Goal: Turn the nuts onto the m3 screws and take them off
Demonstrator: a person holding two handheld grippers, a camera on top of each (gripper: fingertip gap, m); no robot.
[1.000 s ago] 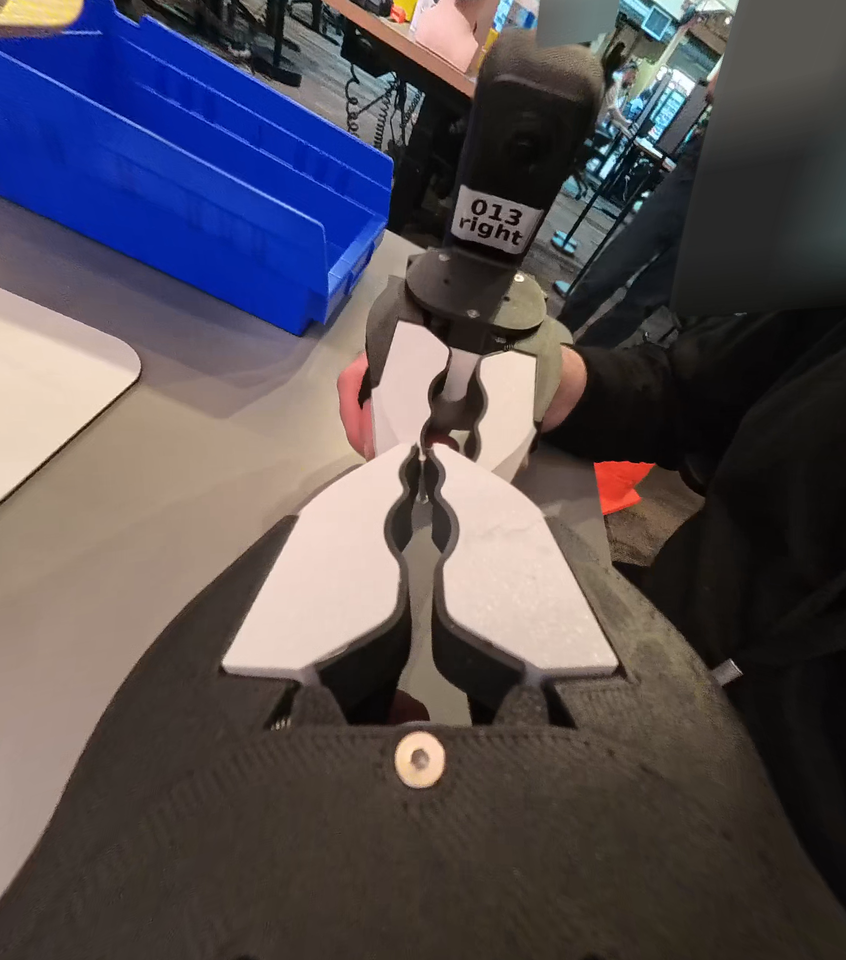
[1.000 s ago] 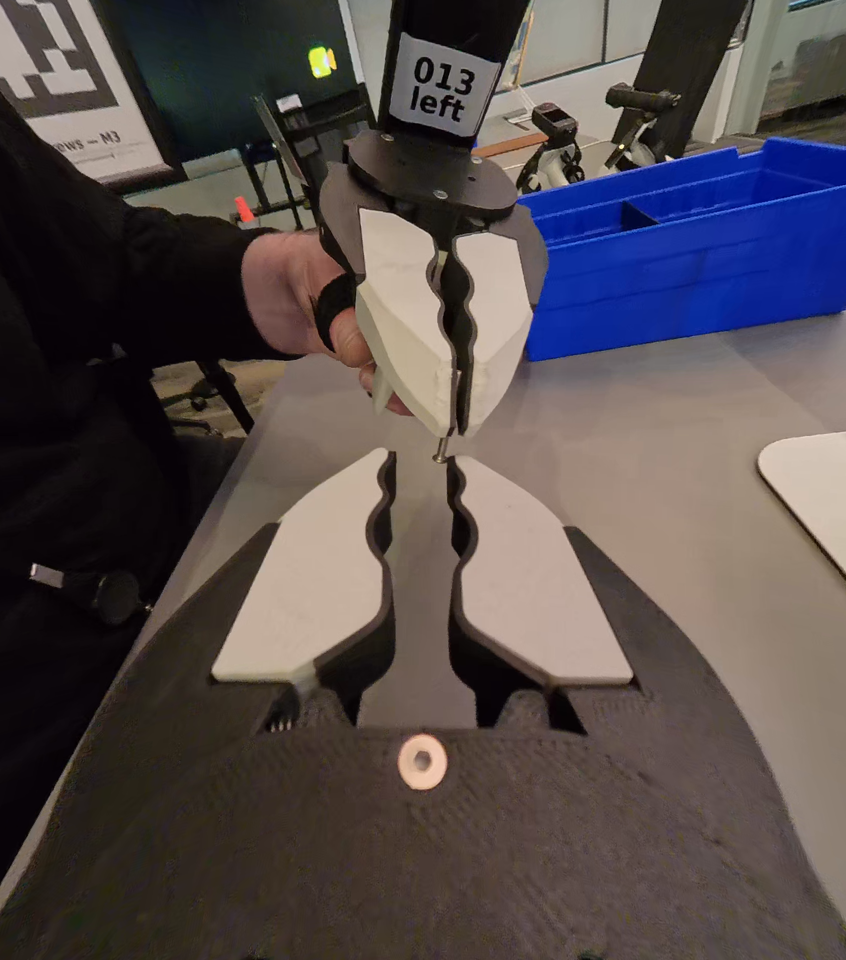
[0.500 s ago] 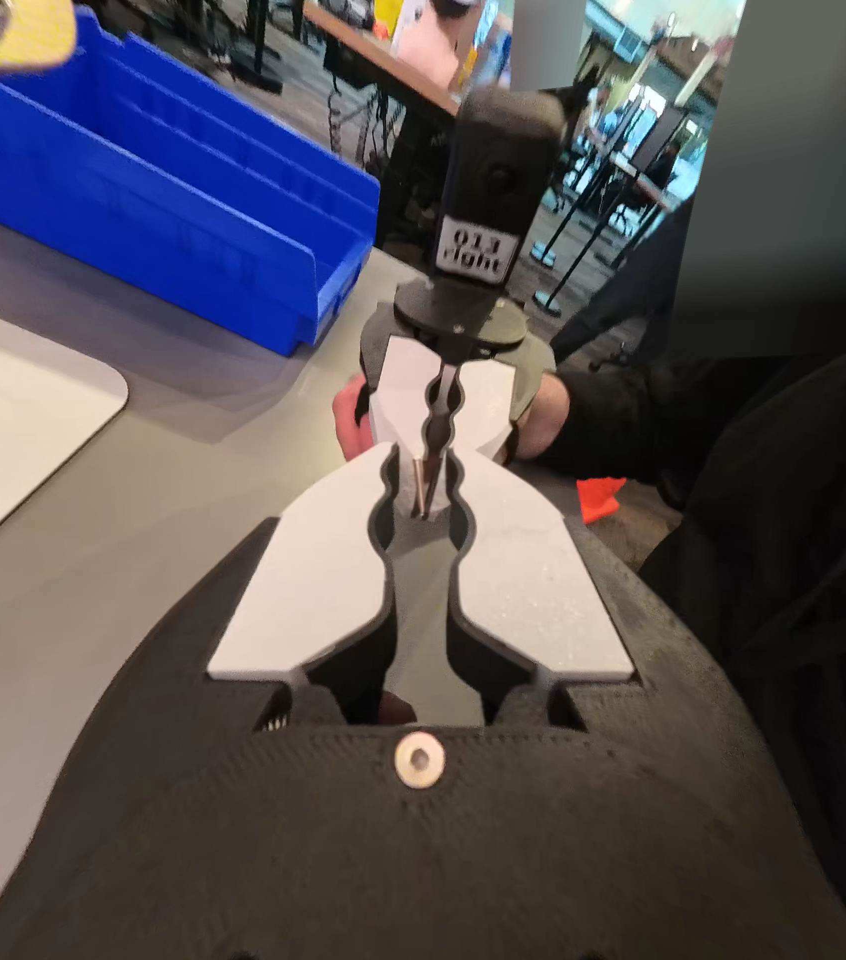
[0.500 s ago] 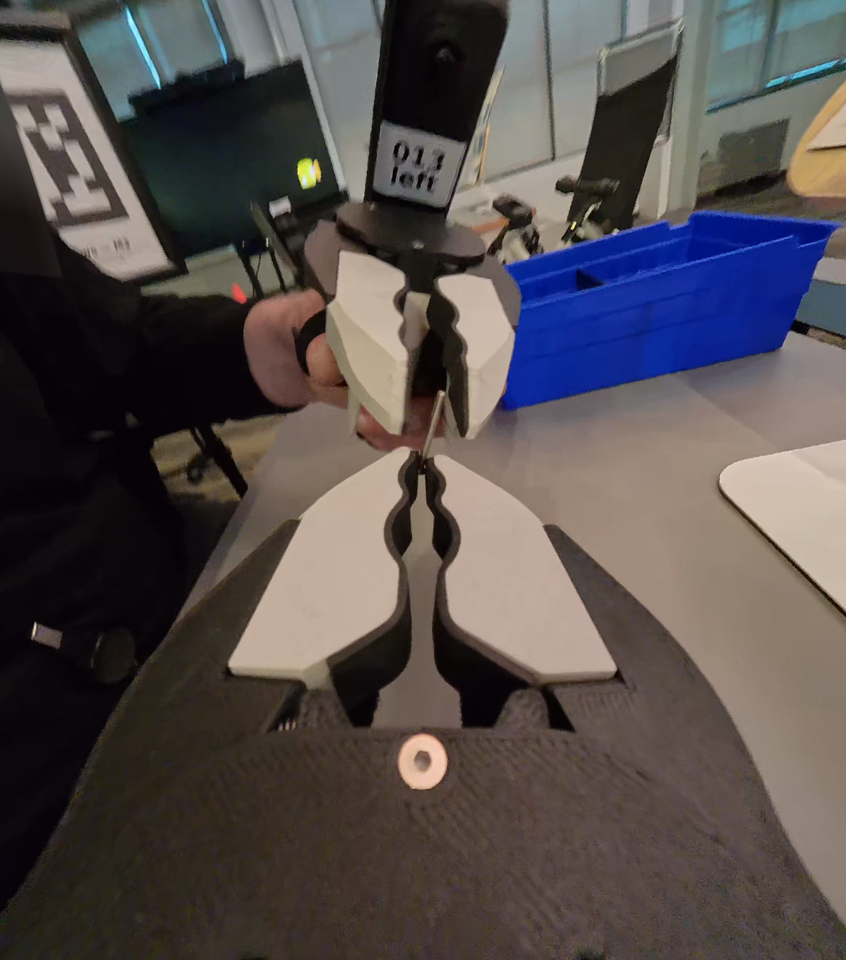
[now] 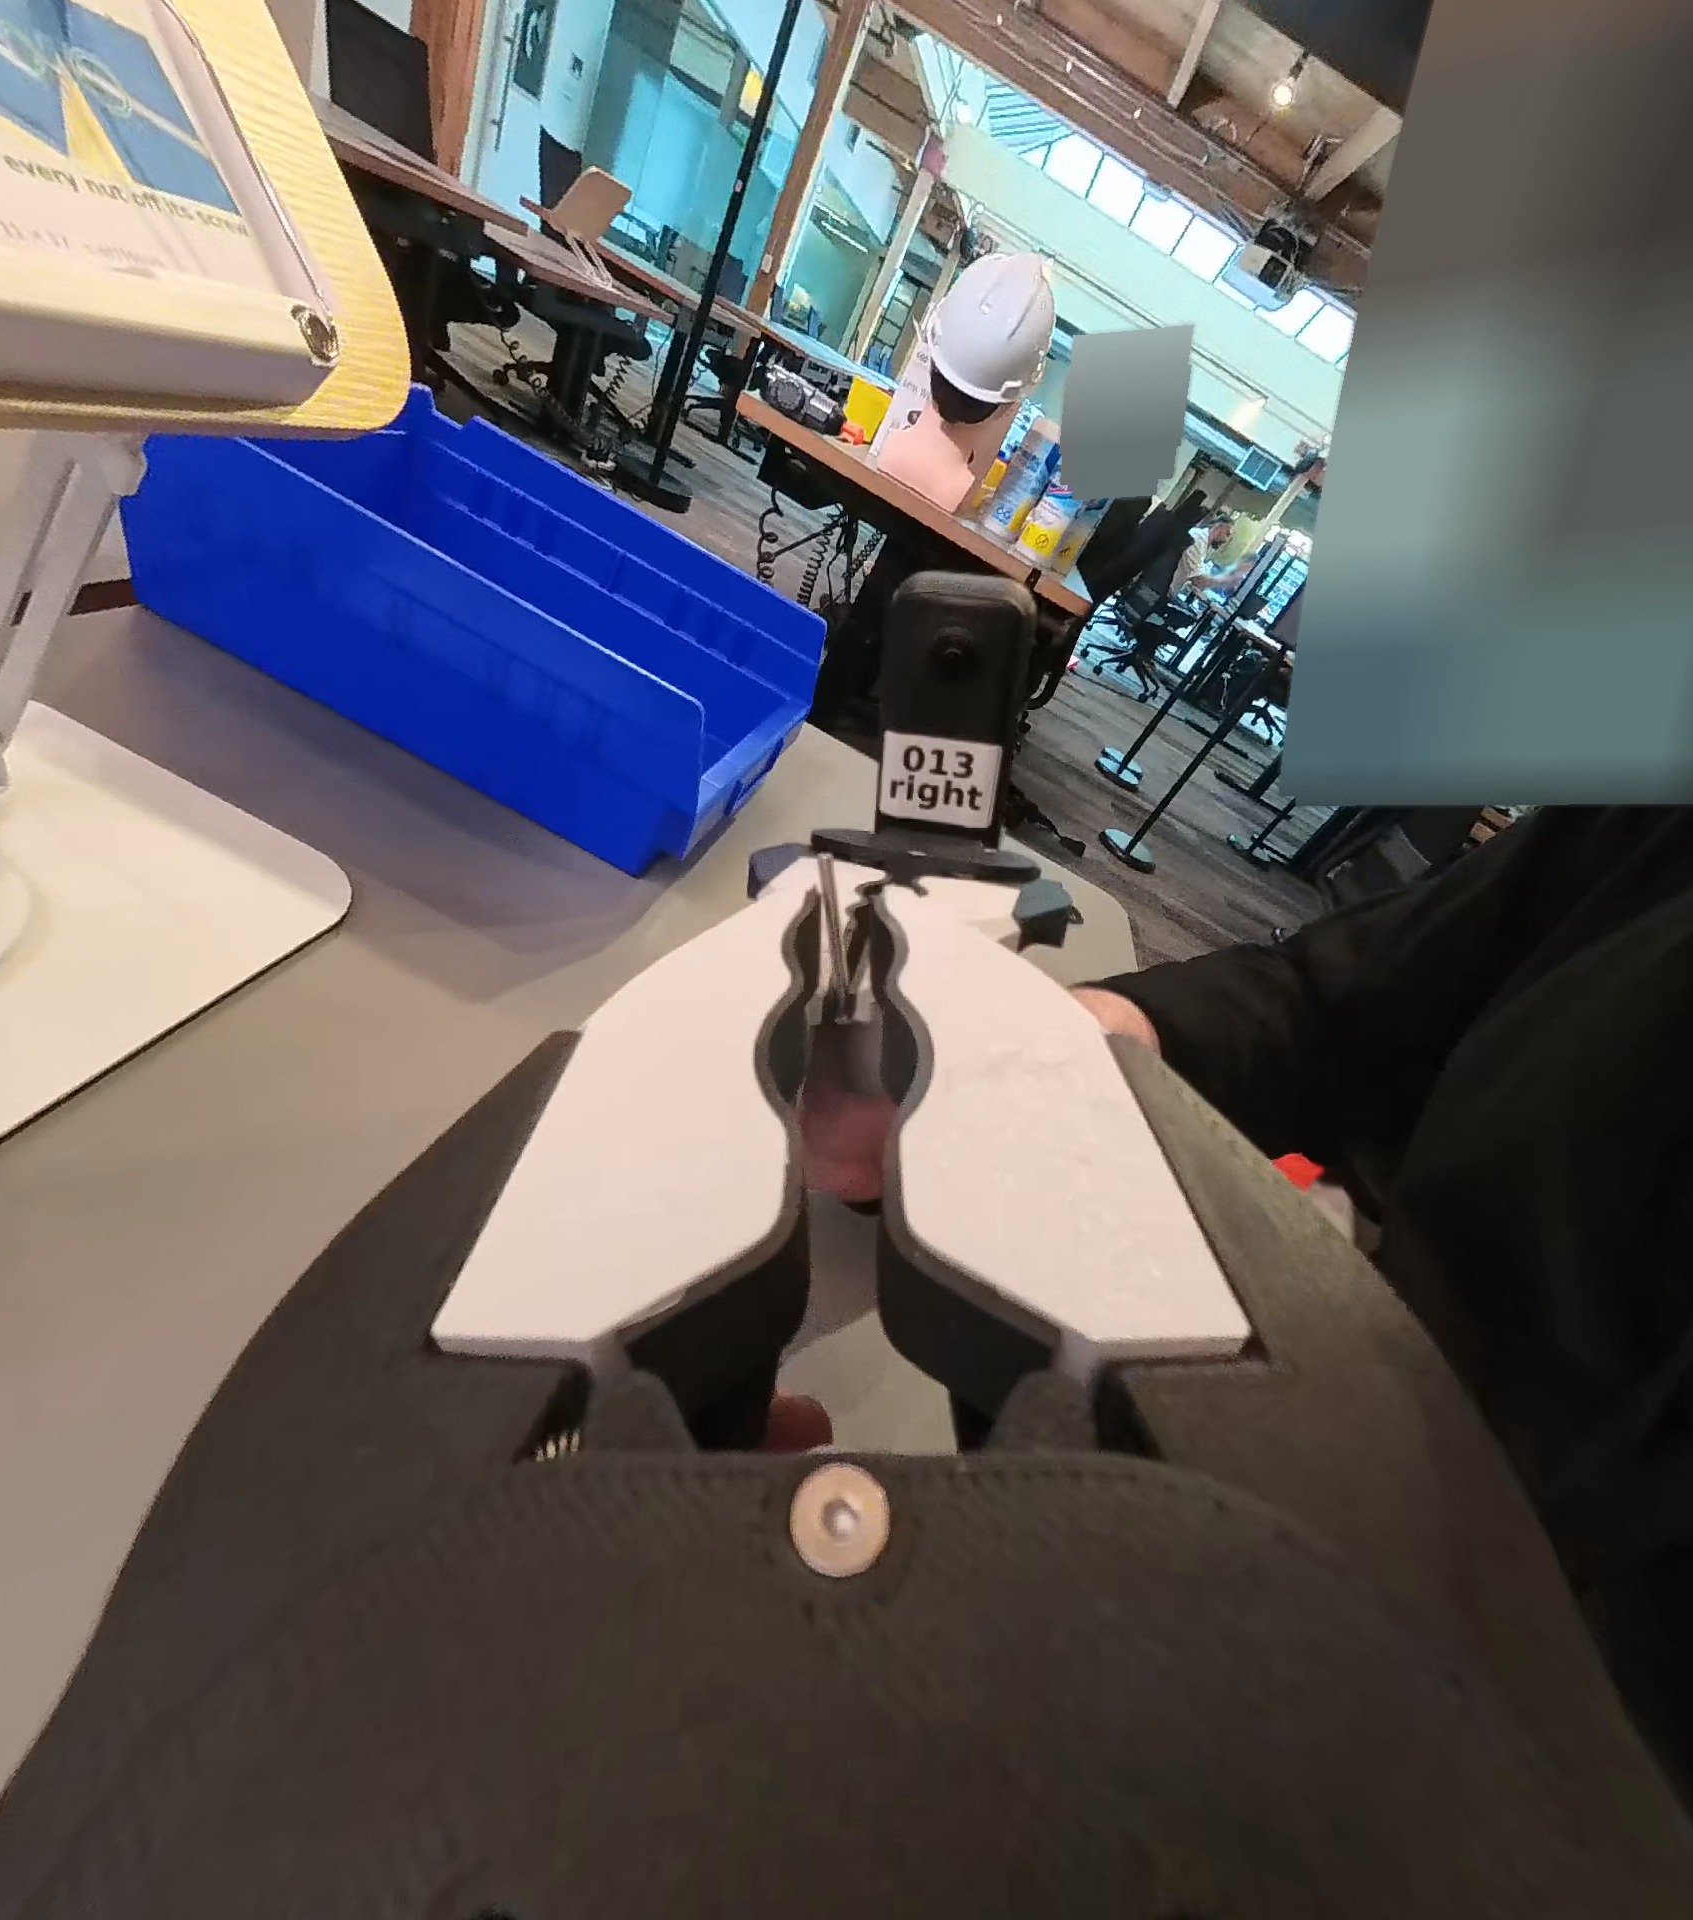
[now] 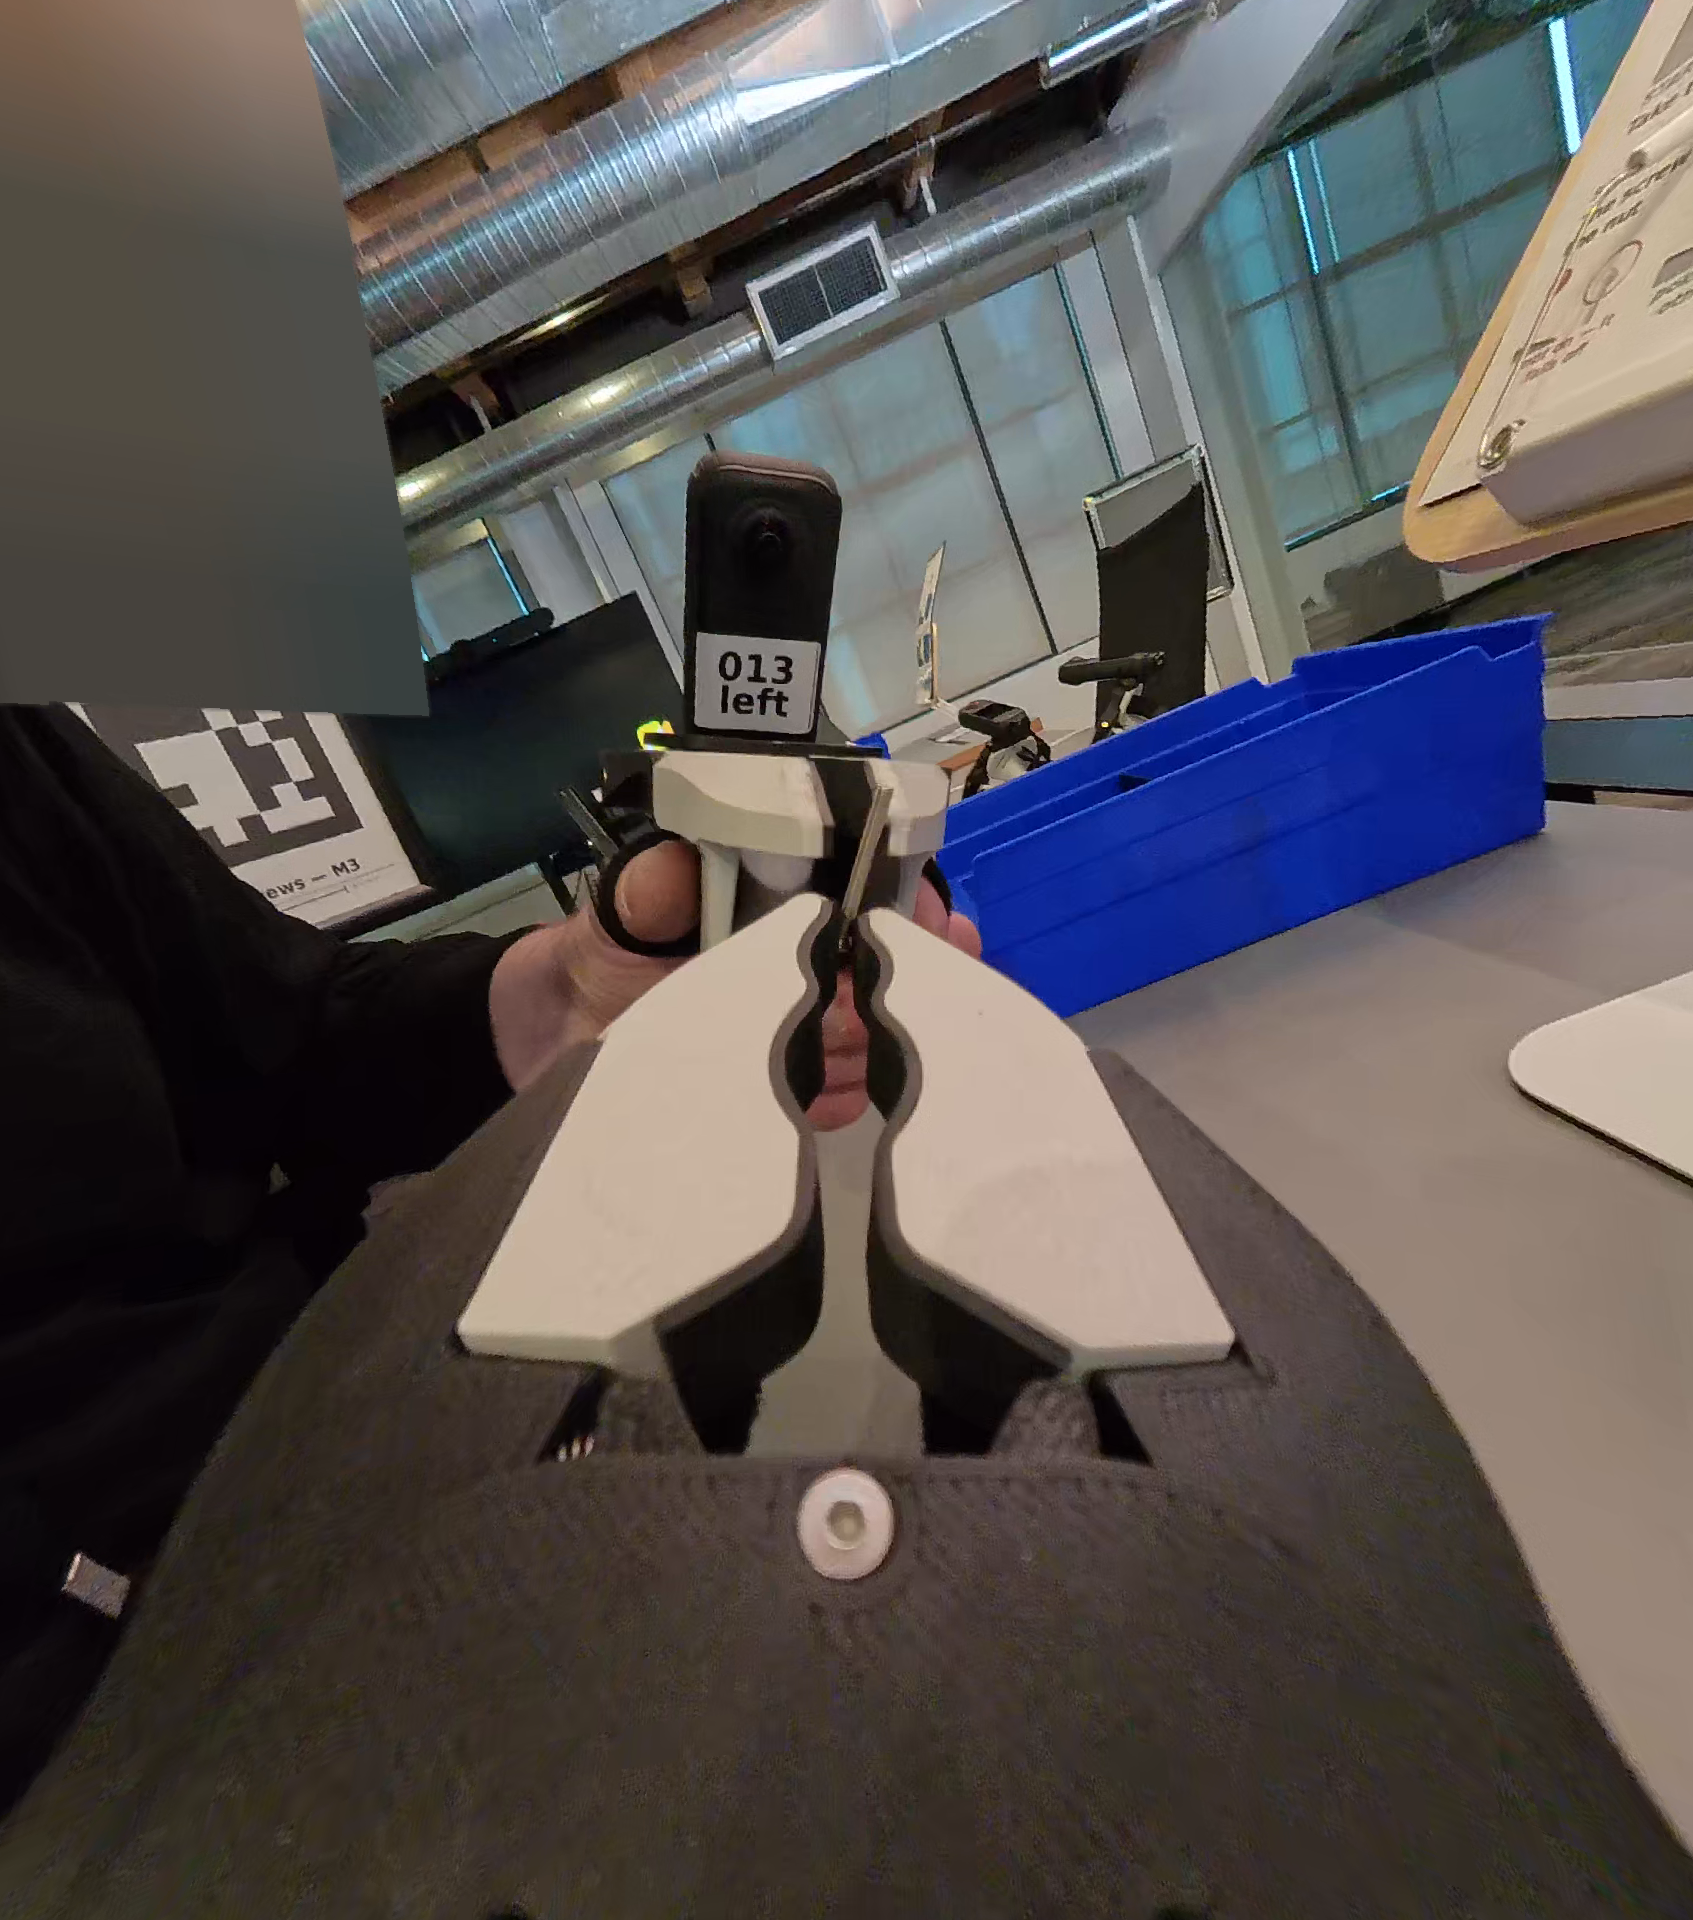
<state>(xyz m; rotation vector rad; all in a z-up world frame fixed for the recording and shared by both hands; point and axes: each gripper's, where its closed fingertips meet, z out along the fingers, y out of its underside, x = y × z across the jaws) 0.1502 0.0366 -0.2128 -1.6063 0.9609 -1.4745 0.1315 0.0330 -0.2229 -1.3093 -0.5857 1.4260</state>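
A thin metal screw (image 5: 829,935) stands tilted between the two grippers, above the grey table (image 5: 198,1195). My right gripper (image 6: 840,925) is shut on the screw's lower end. The shaft (image 6: 865,857) rises from its tips toward the left gripper (image 6: 847,831), which faces it edge-on. My left gripper (image 5: 837,909) has its fingers a little apart, and the screw passes loosely through the gap. In the left wrist view the right gripper's fingers are mostly hidden under the left fingers; only its camera mount (image 5: 935,717) shows. I cannot make out a nut.
A blue bin (image 5: 468,644) stands at the back of the table and also shows in the right wrist view (image 6: 1237,790). A white stand base (image 5: 94,914) carries a tilted instruction board (image 5: 94,208). A person's dark sleeve (image 5: 1444,1039) is on the right. Less than 4 cm separates the two grippers' tips.
The right gripper has shut on the end of the screw. The left gripper, shut on the screw a second ago, has opened. Both grippers have tilted up and moved closer together.
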